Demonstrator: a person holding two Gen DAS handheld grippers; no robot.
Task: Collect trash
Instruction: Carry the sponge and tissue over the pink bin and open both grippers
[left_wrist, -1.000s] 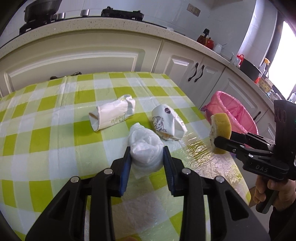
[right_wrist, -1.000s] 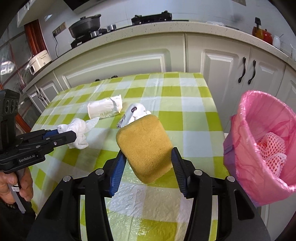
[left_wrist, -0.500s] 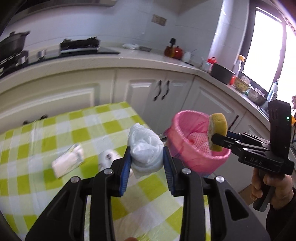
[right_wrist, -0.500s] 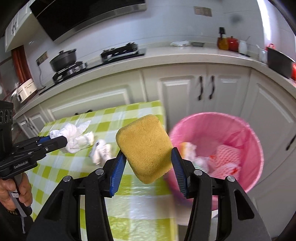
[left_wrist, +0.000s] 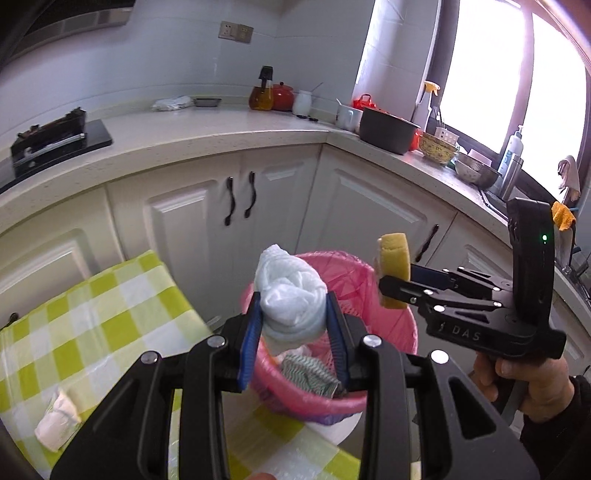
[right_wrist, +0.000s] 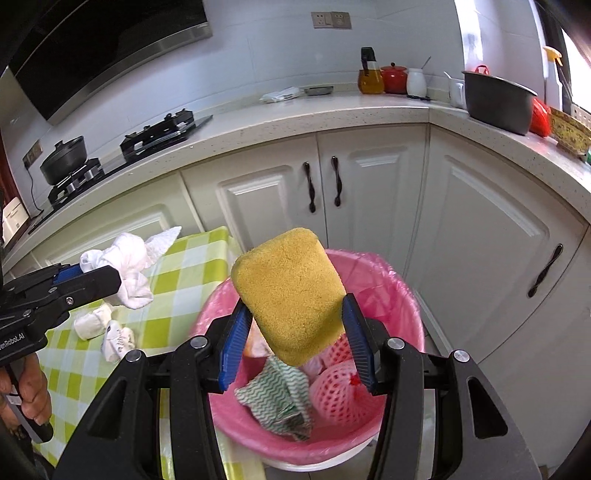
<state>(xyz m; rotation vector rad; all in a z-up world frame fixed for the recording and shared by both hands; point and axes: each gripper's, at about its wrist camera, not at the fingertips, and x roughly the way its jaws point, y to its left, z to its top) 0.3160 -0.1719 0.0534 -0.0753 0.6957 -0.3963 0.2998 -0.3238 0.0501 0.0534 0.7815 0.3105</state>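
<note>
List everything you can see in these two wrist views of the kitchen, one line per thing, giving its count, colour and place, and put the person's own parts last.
Sponge: one, yellow, clamped in the right gripper above the bin.
Crumpled tissue wad: one, white, clamped in the left gripper near the bin.
Bin: one, pink liner, on the floor beside the table; holds a green zigzag cloth and pink foam netting.
Table: one, green-and-white checked cloth, left of the bin.
Crumpled paper cups: two, white, lying on the table.
Cabinets: white, black handles, behind the bin.
Pot: one, dark, on the counter at right.
Stove: one, black, on the counter at left.
Left gripper: black, blue pads.
Right gripper: black, blue pads.
Hand: holding the right gripper's handle.
</note>
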